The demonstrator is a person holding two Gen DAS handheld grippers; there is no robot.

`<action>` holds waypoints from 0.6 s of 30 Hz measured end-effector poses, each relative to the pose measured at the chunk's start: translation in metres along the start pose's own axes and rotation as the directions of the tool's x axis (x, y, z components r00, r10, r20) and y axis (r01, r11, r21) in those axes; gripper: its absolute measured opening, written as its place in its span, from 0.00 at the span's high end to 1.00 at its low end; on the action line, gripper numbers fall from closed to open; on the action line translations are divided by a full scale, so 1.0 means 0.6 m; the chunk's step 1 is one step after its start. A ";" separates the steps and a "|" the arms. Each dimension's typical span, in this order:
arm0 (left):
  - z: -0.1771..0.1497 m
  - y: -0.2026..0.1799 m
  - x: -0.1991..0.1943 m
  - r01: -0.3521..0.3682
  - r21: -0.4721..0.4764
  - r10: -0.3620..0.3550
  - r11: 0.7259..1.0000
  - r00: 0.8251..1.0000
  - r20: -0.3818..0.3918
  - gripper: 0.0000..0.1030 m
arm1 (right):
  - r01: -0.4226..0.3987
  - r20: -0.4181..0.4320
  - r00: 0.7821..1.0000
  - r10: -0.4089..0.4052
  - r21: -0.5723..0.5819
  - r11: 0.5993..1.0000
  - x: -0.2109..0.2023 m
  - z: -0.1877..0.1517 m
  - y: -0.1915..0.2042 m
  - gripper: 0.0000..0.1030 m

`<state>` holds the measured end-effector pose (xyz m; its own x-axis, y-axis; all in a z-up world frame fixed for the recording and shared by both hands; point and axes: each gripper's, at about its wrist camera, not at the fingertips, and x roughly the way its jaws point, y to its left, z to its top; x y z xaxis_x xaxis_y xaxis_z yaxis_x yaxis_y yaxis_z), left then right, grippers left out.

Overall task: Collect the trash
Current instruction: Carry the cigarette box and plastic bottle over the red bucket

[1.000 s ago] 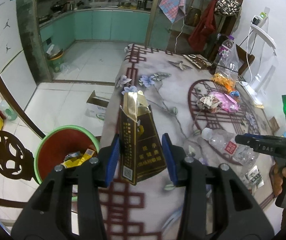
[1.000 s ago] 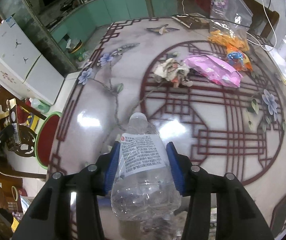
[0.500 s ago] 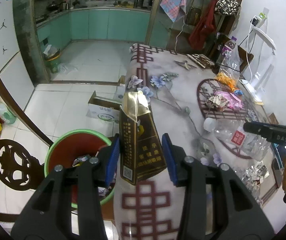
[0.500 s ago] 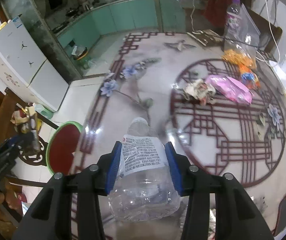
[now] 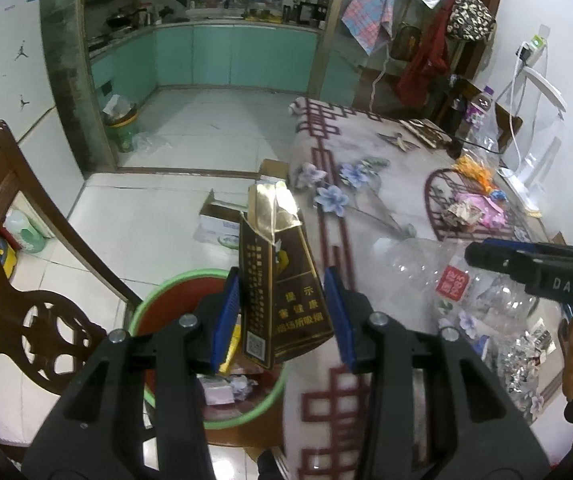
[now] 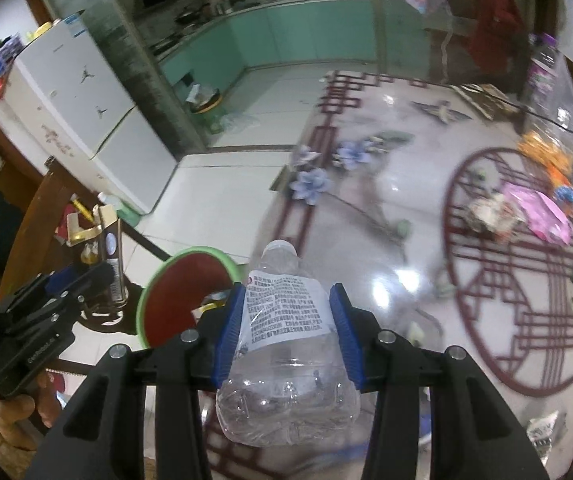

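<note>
left gripper clamped on a dark brown and gold cigarette carton above the green-rimmed red bin — right gripper grasping a crushed clear plastic bottle near the table's left edge.

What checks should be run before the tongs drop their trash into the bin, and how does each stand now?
1. Left tongs grip the dark carton: ok.
2. Right tongs grip the clear bottle: ok.
3. Carton above the green-rimmed bin: ok, at its table-side edge.
4. Bottle above the bin: not ok, it hangs over the table.
5. Room in the bin: ok, only its bottom holds trash.
</note>
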<state>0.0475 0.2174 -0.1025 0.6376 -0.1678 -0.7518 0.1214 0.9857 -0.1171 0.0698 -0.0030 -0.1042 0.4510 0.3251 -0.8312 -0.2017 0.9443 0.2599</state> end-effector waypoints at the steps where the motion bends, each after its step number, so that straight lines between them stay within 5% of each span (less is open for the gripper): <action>1: 0.004 0.012 -0.002 -0.014 -0.005 0.014 1.000 1.000 0.008 0.61 | -0.008 -0.001 1.000 0.008 -0.009 1.000 0.004 0.003 0.010 0.59; 18: 0.014 0.135 0.008 -0.097 -0.112 0.097 0.989 0.995 -0.007 0.61 | -0.103 -0.069 0.993 0.095 -0.115 0.988 0.087 0.028 0.143 0.60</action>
<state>0.0666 0.2963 -0.1099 0.6413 -0.0711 -0.7640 -0.0271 0.9930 -0.1151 0.0907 0.0956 -0.1171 0.3691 0.4093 -0.8344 -0.3456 0.8939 0.2856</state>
